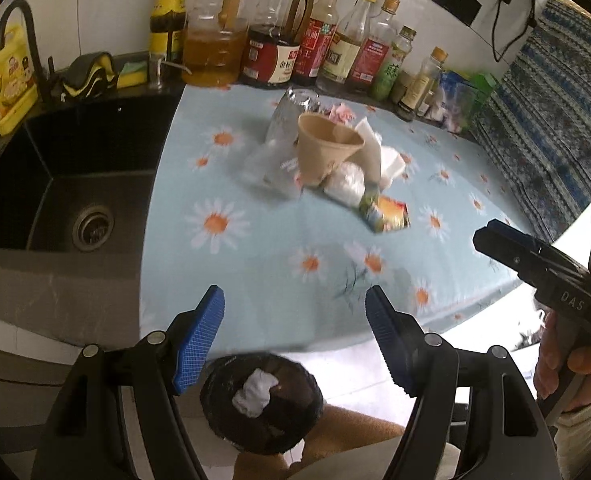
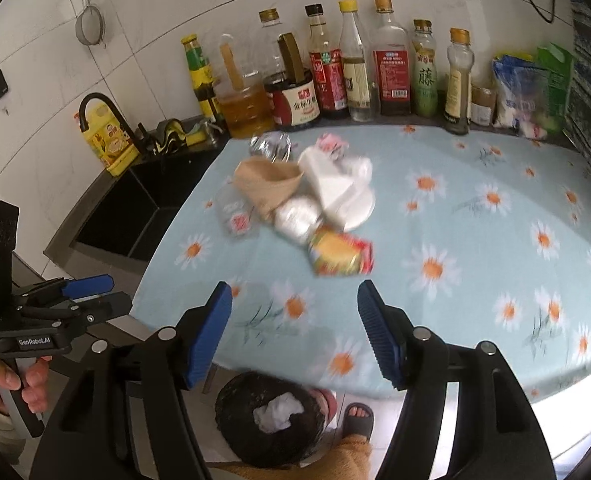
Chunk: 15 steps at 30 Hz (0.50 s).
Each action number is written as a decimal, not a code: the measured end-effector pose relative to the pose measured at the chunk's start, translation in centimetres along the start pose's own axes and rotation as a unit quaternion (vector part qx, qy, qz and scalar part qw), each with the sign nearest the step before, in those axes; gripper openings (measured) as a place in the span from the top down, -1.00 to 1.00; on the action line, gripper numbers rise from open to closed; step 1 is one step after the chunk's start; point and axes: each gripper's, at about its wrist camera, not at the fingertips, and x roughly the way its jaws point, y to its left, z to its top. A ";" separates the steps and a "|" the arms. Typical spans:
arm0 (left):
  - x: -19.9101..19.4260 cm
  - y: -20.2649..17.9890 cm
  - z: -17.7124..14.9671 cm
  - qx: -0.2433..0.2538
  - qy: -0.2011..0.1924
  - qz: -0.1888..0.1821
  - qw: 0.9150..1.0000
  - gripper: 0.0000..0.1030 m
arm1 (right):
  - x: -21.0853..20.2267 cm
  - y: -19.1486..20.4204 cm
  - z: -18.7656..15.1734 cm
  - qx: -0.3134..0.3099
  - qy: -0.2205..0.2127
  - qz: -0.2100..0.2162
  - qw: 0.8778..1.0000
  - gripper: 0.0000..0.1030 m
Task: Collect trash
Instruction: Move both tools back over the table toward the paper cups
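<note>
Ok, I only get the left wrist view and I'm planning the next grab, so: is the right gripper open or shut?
Observer: Open. In its own view the right gripper has its jaws wide apart with nothing between them.
Operator: Is there anything near the bin that I should avoid?
Observer: Yes, a foot in a dark sandal stands on the floor just right of the bin.
Operator: Does anything hang on the wall over the sink side?
Observer: A metal strainer hangs on the tiled wall, up and left of the tap.
</note>
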 end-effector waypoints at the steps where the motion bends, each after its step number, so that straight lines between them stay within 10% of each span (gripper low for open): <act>1: 0.4 -0.4 0.6 -0.004 -0.002 0.006 1.000 -0.53 | 0.3 -0.6 0.6 -0.003 0.000 0.002 1.000 -0.27; 15: 5.0 -4.7 8.4 -0.017 -0.001 0.079 0.997 -0.54 | 9.4 -6.8 7.1 -0.044 0.058 0.087 0.994 -0.27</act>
